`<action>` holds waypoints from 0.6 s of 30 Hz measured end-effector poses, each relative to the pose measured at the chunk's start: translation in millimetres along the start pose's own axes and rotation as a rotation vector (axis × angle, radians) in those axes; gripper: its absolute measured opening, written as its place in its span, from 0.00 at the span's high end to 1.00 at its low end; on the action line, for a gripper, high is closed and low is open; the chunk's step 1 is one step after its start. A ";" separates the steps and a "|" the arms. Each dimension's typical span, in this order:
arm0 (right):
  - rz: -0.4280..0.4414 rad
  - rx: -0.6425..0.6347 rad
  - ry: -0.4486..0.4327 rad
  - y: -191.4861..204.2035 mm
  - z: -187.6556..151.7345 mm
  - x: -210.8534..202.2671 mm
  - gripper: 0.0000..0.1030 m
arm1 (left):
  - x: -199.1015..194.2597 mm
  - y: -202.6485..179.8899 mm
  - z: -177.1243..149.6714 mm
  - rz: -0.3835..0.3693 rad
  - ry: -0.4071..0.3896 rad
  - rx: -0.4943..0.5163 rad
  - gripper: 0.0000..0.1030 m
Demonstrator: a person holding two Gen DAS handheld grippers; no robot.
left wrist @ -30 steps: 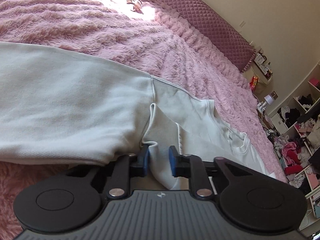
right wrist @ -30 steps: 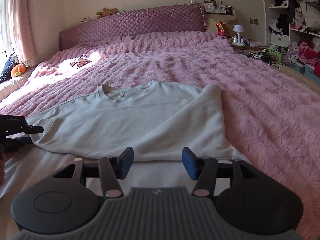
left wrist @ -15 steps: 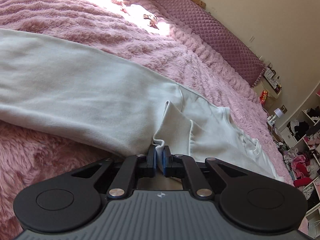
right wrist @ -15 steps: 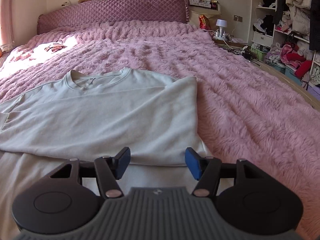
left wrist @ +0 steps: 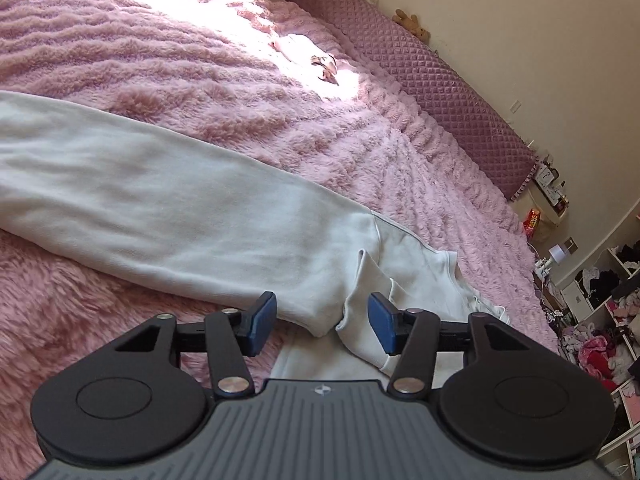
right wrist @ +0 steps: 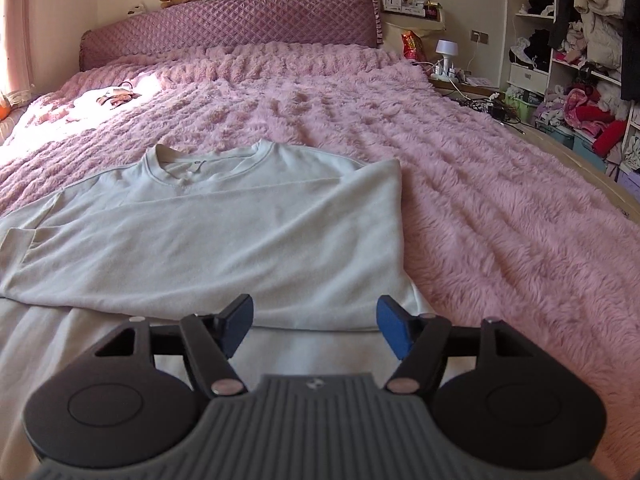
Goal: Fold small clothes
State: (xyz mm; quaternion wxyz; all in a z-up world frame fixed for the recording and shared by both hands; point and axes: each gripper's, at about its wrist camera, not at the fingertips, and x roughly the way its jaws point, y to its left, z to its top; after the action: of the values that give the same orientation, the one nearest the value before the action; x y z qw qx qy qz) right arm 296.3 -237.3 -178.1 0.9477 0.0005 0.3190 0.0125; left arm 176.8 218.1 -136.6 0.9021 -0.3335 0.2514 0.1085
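Observation:
A pale grey long-sleeved sweatshirt (right wrist: 224,232) lies on the pink fluffy bed, neck toward the headboard, its right sleeve folded across the body. In the left wrist view its left sleeve (left wrist: 152,208) stretches out to the left over the blanket. My left gripper (left wrist: 322,322) is open, its pads on either side of the bunched fabric at the armpit, not holding it. My right gripper (right wrist: 314,326) is open and empty, just above the lower body of the sweatshirt near its right side.
The pink fluffy blanket (right wrist: 500,208) covers the bed. A quilted purple headboard (right wrist: 232,28) stands at the far end. A small garment (right wrist: 116,96) lies in the sunlit patch. Shelves full of clothes (right wrist: 580,80) stand to the right.
My left gripper shut on the fabric at the armpit half a second ago and has now opened and let it go. The right gripper stayed open and shifted slightly.

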 end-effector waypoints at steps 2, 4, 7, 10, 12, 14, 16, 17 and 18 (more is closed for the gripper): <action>0.044 -0.025 -0.017 17.8 6.1 -8.2 0.37 | -20.8 12.4 6.7 0.047 -0.040 0.016 0.25; 0.105 -0.037 -0.024 40.2 13.2 -15.7 0.37 | -38.8 30.6 14.0 0.107 -0.061 0.000 0.25; 0.174 -0.044 -0.031 73.3 20.2 -24.3 0.37 | -65.1 68.3 23.1 0.188 -0.100 -0.093 0.25; 0.241 -0.073 -0.045 109.8 22.3 -31.6 0.37 | -87.7 103.5 29.5 0.297 -0.159 -0.157 0.25; 0.288 -0.102 -0.061 138.6 22.3 -36.4 0.37 | -99.7 128.6 33.7 0.349 -0.194 -0.217 0.25; 0.329 -0.128 -0.057 166.5 22.7 -39.8 0.37 | -107.0 151.7 36.2 0.377 -0.226 -0.284 0.25; 0.362 -0.131 -0.051 185.9 22.4 -42.8 0.37 | -108.7 173.2 37.3 0.391 -0.264 -0.356 0.25; 0.376 -0.140 -0.047 197.9 21.4 -45.4 0.37 | -108.5 183.3 37.8 0.389 -0.280 -0.390 0.25; 0.384 -0.151 -0.044 206.3 20.1 -47.3 0.37 | -106.1 191.9 38.8 0.381 -0.291 -0.418 0.26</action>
State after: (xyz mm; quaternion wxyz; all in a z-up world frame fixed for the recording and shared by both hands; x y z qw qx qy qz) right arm 266.1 -32.0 -131.6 0.9321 -0.0095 0.2903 0.2165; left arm 31.6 385.2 -160.5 0.8039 -0.4395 0.1497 0.3716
